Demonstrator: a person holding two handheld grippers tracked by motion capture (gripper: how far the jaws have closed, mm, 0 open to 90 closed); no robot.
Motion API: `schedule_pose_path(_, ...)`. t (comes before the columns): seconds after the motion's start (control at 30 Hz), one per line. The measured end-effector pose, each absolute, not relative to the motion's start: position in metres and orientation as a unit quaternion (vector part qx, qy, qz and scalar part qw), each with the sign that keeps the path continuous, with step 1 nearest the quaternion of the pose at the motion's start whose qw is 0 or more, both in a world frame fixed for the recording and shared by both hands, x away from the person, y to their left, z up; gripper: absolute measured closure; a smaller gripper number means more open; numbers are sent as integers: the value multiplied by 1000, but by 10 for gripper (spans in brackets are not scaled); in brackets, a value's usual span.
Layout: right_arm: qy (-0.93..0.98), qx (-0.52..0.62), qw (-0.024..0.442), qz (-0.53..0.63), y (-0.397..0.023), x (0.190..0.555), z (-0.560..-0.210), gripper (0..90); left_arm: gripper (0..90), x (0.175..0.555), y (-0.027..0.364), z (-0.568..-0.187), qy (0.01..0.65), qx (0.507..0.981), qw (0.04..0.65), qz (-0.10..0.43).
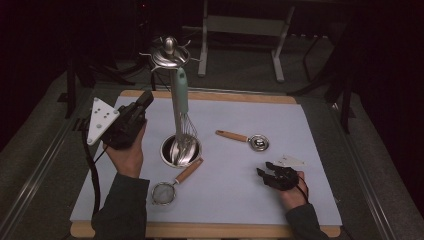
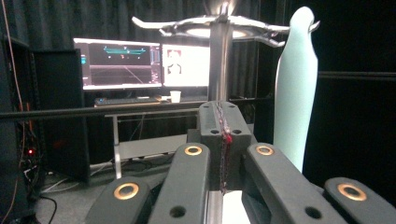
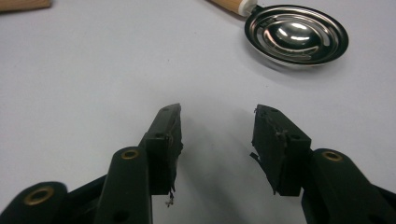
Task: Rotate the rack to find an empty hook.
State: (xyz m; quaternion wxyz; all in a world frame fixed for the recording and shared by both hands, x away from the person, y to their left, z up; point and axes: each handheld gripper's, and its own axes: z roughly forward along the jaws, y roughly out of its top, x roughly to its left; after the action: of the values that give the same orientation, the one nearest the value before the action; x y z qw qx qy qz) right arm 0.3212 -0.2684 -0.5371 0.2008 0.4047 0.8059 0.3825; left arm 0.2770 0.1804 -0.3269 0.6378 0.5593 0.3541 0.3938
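A steel utensil rack [image 1: 170, 52] with hooked arms stands on a round base [image 1: 181, 150] mid-table. A whisk with a mint-green handle [image 1: 181, 90] hangs along its pole, wires down by the base. My left gripper [image 1: 146, 97] is held up to the left of the rack, shut, with nothing between its jaws. In the left gripper view, the left gripper [image 2: 223, 116] points at the pole [image 2: 219, 70], and the mint handle [image 2: 295, 84] is to the right. My right gripper [image 1: 265, 169] rests low on the mat, open and empty. The right gripper [image 3: 217, 126] faces a steel spoon bowl [image 3: 296, 35].
A small mesh strainer [image 1: 165, 192] with a wooden handle lies in front of the rack's base. A wooden-handled measuring spoon [image 1: 258, 142] lies to the right of the base. The pale mat [image 1: 235, 200] covers a wooden board. Monitors [image 2: 140, 65] stand on a desk beyond the table.
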Motion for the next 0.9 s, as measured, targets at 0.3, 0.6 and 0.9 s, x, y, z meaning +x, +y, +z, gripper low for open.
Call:
schedule_pose_path(0.3, 803, 412, 188, 388, -271, 323, -537, 503, 900, 279, 176, -315, 344, 560, 643, 394)
schedule_pose_path(0.6, 798, 416, 184, 394, -273, 323, -537, 500, 900, 281, 172, -302, 333, 555, 651, 396)
schedule_pose_path(0.9, 797, 418, 181, 396, -273, 324, -537, 498, 900, 282, 168, -292, 324, 553, 655, 401)
